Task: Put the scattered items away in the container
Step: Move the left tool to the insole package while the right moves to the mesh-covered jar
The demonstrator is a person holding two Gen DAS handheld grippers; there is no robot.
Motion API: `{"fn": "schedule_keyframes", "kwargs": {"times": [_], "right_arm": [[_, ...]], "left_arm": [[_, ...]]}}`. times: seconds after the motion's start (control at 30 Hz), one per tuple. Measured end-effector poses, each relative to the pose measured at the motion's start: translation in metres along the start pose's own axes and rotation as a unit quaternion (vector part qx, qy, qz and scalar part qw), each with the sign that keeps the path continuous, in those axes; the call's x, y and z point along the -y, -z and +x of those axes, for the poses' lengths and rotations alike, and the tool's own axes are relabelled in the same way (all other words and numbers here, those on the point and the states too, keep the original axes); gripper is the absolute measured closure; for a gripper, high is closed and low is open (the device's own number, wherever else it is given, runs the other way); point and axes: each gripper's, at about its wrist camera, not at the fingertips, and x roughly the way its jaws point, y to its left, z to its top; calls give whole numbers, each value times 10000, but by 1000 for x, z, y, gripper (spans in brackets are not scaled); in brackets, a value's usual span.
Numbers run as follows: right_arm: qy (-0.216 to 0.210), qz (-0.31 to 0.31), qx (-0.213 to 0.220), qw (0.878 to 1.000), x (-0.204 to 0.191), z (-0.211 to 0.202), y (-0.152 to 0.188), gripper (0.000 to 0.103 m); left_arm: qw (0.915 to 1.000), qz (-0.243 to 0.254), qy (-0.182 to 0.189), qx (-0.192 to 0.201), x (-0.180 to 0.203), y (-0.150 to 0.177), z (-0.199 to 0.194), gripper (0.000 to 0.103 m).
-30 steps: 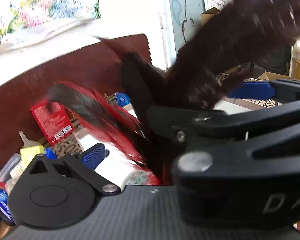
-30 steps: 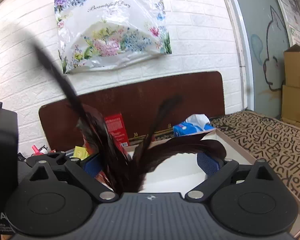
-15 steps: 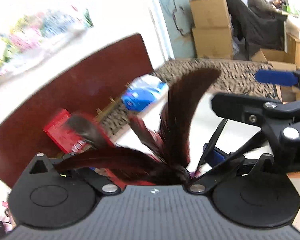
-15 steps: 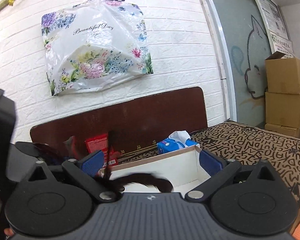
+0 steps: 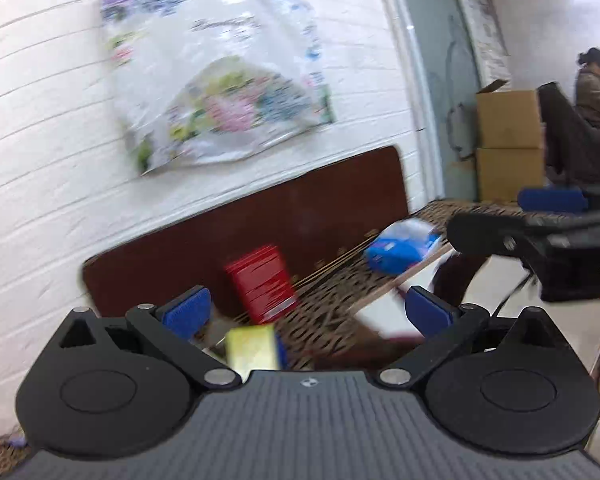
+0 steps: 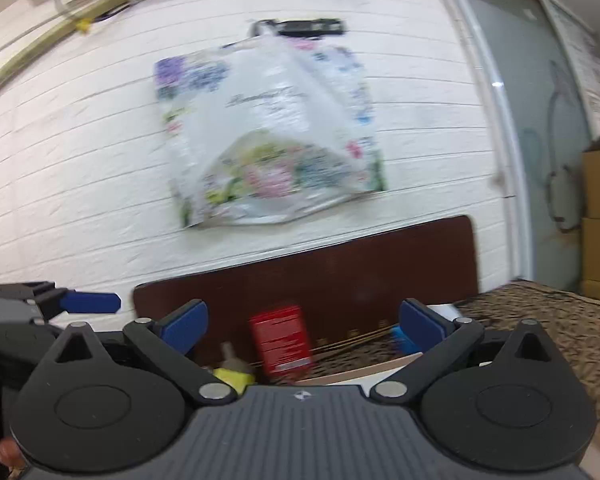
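Observation:
My left gripper (image 5: 306, 310) is open and empty, raised above the table. My right gripper (image 6: 302, 322) is open and empty too; it shows at the right of the left wrist view (image 5: 540, 232). The white-lined cardboard box (image 5: 384, 312) lies low at the right, with a dark feather (image 5: 456, 276) lying in it. A red packet (image 5: 262, 282) leans on the brown board; it also shows in the right wrist view (image 6: 280, 340). A yellow item (image 5: 252, 346) lies just ahead of the left gripper. A blue tissue pack (image 5: 400, 246) lies behind the box.
A brown board (image 6: 340, 276) stands against the white brick wall, with a floral plastic bag (image 6: 268, 140) hanging above. The table has a patterned cloth (image 6: 548, 320). Cardboard boxes (image 5: 508, 140) and a seated person (image 5: 594, 88) are at the far right.
The feathers that were between the left gripper's fingers now lie in the box. Both grippers have lifted and tilted up toward the wall, with jaws open.

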Motion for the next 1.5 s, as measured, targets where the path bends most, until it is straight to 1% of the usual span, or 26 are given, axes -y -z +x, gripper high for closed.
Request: {"fn": "schedule_keyframes", "kwargs": {"times": [0.1,0.2,0.27,0.33,0.4,0.47,0.53,0.63,0.8,0.9,0.93,0.97,1.0,1.03,1.07,1.1,1.17,1.3,1.4,1.43,1.5], "right_arm": [[-428,-253,-235,9985,-41,14,21,0],[-869,-414,-542,9939,-82,30,46,0],[-1145,-535,-751,9891,-107,42,63,0],[-1385,-636,-974,9835,-131,54,79,0],[-1506,-699,-1123,9797,-150,66,90,0],[-1548,-742,-1247,9772,-162,76,99,0],[-1496,-786,-1337,9765,-169,85,105,0],[-1389,-785,-1398,9772,-171,91,112,0],[-1195,-855,-1470,9782,-164,102,119,0],[-1102,-869,-1531,9782,-159,113,123,0],[-1073,-861,-1542,9784,-157,116,124,0],[-1043,-850,-1553,9787,-156,119,125,0],[-1020,-840,-1569,9787,-154,123,127,0],[-1006,-834,-1586,9786,-153,127,128,0],[-986,-832,-1603,9786,-151,131,129,0],[-960,-824,-1609,9788,-150,135,131,0],[-930,-796,-1557,9802,-148,141,132,0],[-871,-838,-1465,9818,-143,161,133,1],[-866,-891,-1560,9799,-141,183,134,10],[-847,-925,-1618,9788,-140,192,136,16],[-816,-917,-1710,9776,-137,207,139,18]], "left_arm": [[9984,-252,-431,-267,-25,50,-21,0],[9942,-526,-741,-581,-53,97,-35,0],[9895,-600,-1035,-806,-73,122,-36,0],[9843,-697,-1285,-989,-92,138,-29,0],[9807,-741,-1414,-1124,-107,144,-24,0],[9797,-607,-1517,-1159,-111,149,-20,0],[9800,-437,-1501,-1231,-113,151,-14,0],[9811,-283,-1410,-1292,-110,151,5,0],[9814,-383,-1264,-1396,-113,148,36,0],[9789,-414,-1254,-1560,-119,159,56,0],[9789,-439,-1260,-1548,-121,161,57,2],[9785,-514,-1281,-1534,-123,166,58,9],[9771,-593,-1331,-1548,-125,167,57,30],[9752,-651,-1385,-1596,-129,168,59,62],[9730,-716,-1391,-1698,-133,168,60,78],[9726,-770,-1359,-1720,-137,169,58,83],[9739,-752,-1290,-1708,-138,169,53,84],[9748,-599,-1307,-1704,-137,172,43,84],[9748,-550,-1331,-1702,-136,174,34,84],[9749,-531,-1339,-1700,-136,174,32,84],[9750,-477,-1356,-1694,-136,176,26,84]]}}
